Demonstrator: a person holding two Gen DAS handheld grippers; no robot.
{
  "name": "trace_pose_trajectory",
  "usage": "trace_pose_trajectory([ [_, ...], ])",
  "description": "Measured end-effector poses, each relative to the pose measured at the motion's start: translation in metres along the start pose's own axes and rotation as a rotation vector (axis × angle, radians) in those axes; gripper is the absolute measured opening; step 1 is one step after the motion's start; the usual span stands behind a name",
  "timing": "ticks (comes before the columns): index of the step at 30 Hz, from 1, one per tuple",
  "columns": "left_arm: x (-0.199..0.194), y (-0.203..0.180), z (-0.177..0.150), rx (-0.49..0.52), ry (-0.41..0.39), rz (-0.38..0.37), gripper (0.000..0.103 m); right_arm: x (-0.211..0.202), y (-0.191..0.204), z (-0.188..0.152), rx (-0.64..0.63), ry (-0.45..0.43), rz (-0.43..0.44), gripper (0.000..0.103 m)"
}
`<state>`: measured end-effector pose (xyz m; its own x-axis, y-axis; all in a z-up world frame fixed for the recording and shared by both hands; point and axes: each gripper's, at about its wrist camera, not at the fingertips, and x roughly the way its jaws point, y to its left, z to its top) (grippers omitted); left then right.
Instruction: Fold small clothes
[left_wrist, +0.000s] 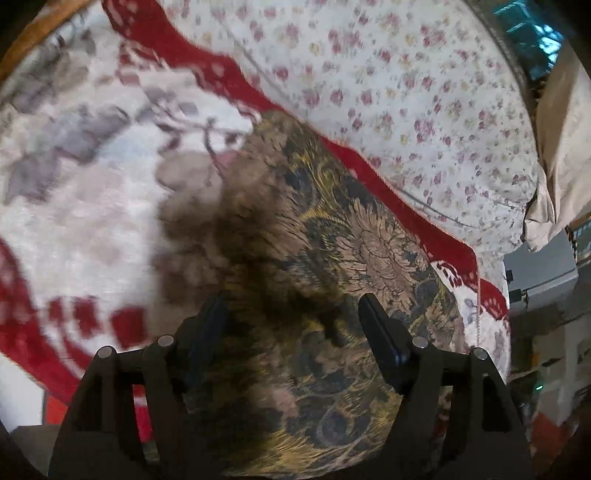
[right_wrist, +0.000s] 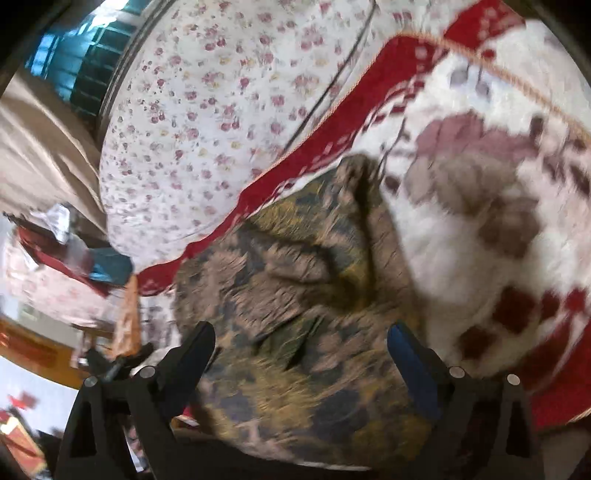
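Observation:
A small brown, yellow and dark floral garment (left_wrist: 325, 280) lies bunched on a white and red blanket (left_wrist: 85, 221). My left gripper (left_wrist: 291, 306) is open just above it, its fingers either side of the cloth. In the right wrist view the same garment (right_wrist: 295, 295) lies creased with a raised fold at its far end. My right gripper (right_wrist: 301, 332) is open over the garment's near part and holds nothing. Both views are blurred.
A white sheet with small pink flowers (left_wrist: 388, 92) lies beyond the blanket's red border (right_wrist: 332, 122). A beige curtain (left_wrist: 561, 147) hangs at the bed's edge. Room clutter and furniture (right_wrist: 55, 295) stand past the bed's side.

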<state>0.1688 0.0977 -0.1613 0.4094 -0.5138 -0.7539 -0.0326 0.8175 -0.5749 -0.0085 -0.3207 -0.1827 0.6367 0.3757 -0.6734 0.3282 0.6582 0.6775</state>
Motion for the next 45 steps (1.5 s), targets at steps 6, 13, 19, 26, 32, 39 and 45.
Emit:
trace_pose_trajectory([
  [6, 0.044, -0.011, 0.018, -0.011, 0.046, 0.027, 0.056, 0.056, -0.015, 0.011, 0.13, 0.105, 0.037, 0.063],
  [13, 0.043, -0.005, 0.023, -0.039, -0.007, -0.016, 0.046, 0.048, -0.011, 0.016, 0.11, 0.03, 0.151, 0.059],
  [19, 0.051, -0.005, 0.026, -0.022, -0.015, 0.093, 0.014, 0.049, -0.014, 0.024, 0.111, 0.014, 0.085, 0.036],
  [26, 0.013, -0.002, 0.024, -0.024, -0.046, -0.001, 0.003, 0.021, 0.002, 0.023, 0.018, -0.04, 0.044, 0.007],
  [32, -0.027, 0.001, 0.005, -0.012, -0.052, -0.066, 0.002, 0.003, 0.014, 0.019, -0.046, -0.026, -0.025, 0.007],
  [39, -0.038, 0.01, -0.031, -0.018, -0.009, -0.056, 0.002, -0.01, 0.01, -0.009, -0.065, 0.027, -0.106, 0.007],
  [45, -0.034, 0.013, -0.07, 0.032, 0.055, 0.022, 0.002, -0.006, -0.015, -0.023, -0.038, 0.084, -0.16, 0.007],
])
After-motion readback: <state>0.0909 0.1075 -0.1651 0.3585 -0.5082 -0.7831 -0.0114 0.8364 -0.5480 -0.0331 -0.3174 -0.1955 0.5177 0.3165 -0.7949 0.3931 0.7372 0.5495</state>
